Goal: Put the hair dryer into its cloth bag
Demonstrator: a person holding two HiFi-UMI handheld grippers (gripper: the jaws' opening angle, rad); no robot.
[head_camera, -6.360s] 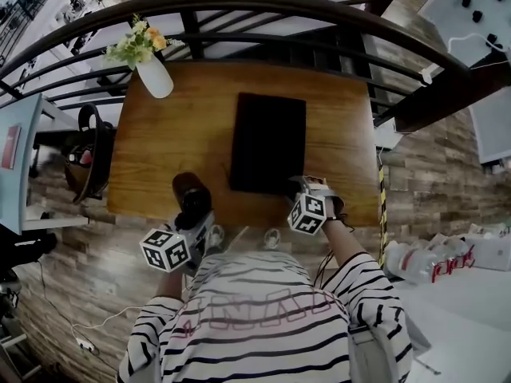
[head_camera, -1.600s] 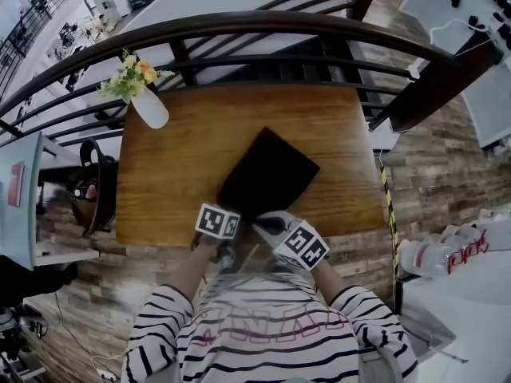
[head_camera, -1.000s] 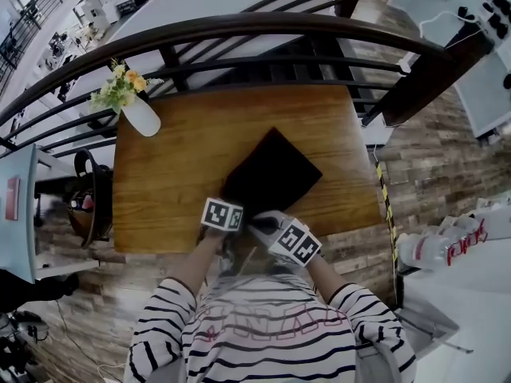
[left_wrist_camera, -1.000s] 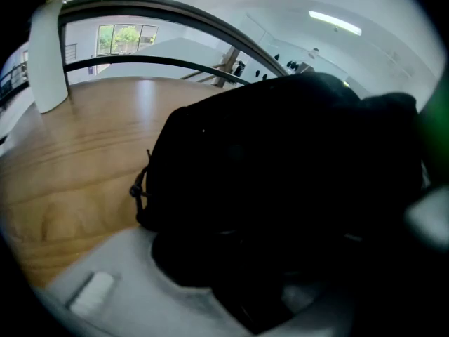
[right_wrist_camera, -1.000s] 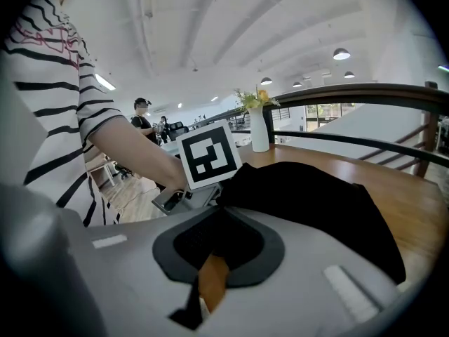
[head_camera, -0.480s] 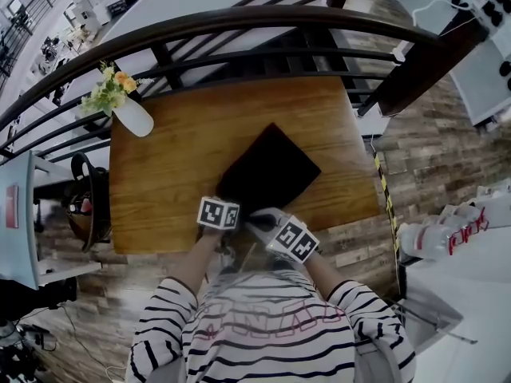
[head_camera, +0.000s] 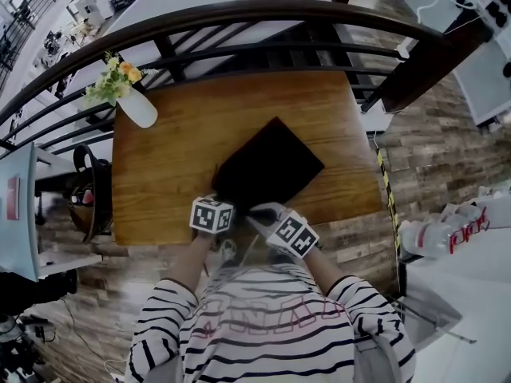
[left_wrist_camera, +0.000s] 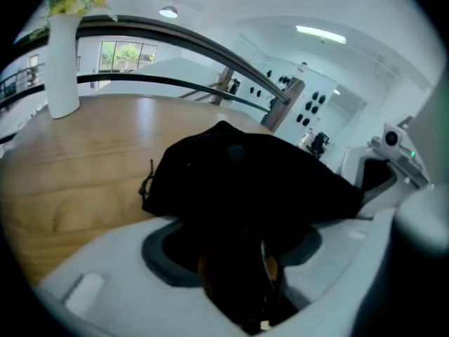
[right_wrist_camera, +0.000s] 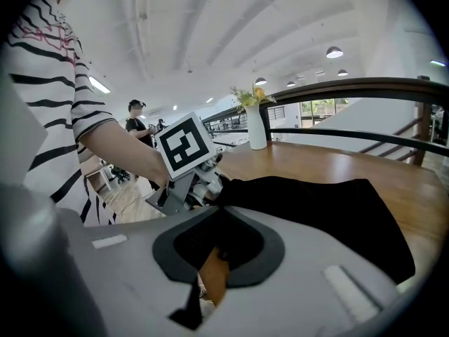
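The black cloth bag (head_camera: 270,164) lies askew on the wooden table (head_camera: 168,158), its near corner pointing at me. Both grippers meet at that corner. My right gripper (head_camera: 254,211) is shut on the bag's edge, and the black cloth (right_wrist_camera: 330,209) runs into its jaws (right_wrist_camera: 214,251). My left gripper (head_camera: 225,198) sits beside it with its jaws opening. A dark mass stands between them (left_wrist_camera: 235,258), with brown slivers on either side. The bag (left_wrist_camera: 245,174) bulges just ahead, its drawstring (left_wrist_camera: 149,181) hanging at the left. The hair dryer itself is hidden.
A white vase of flowers (head_camera: 136,102) stands at the table's far left corner. A dark curved railing (head_camera: 255,14) runs behind the table. A dark bag (head_camera: 84,190) hangs left of the table. Plastic bottles (head_camera: 447,234) lie on the floor at right.
Since the earliest frame the bag has turned from straight to askew, and the hair dryer that the left gripper held is out of sight. Over the last second both grippers have barely moved.
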